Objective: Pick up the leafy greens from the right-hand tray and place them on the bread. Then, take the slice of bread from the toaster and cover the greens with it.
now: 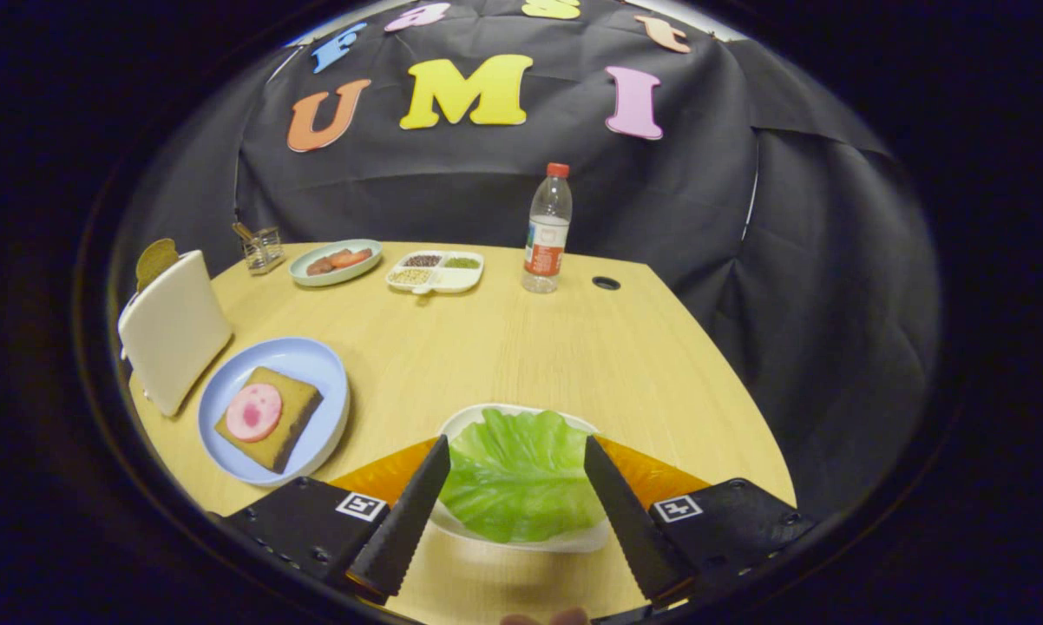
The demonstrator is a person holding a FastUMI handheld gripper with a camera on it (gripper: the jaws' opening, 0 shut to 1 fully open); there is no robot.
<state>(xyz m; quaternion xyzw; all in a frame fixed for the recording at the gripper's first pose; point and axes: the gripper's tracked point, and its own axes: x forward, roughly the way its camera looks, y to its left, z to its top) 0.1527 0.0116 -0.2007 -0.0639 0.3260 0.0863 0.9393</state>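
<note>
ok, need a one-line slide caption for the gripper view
Open gripper poised over the lettuce leaf in its white dish, jaws either side; ham-topped bread waits beside the toaster.

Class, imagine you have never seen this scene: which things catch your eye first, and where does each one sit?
First comes the green lettuce leaf on its white plate, lying between the open gripper's fingers. Next, off to the fingers' left, a blue plate holds a bread slice topped with a pink round, beside a white toaster. Far beyond stands a clear bottle.
</note>
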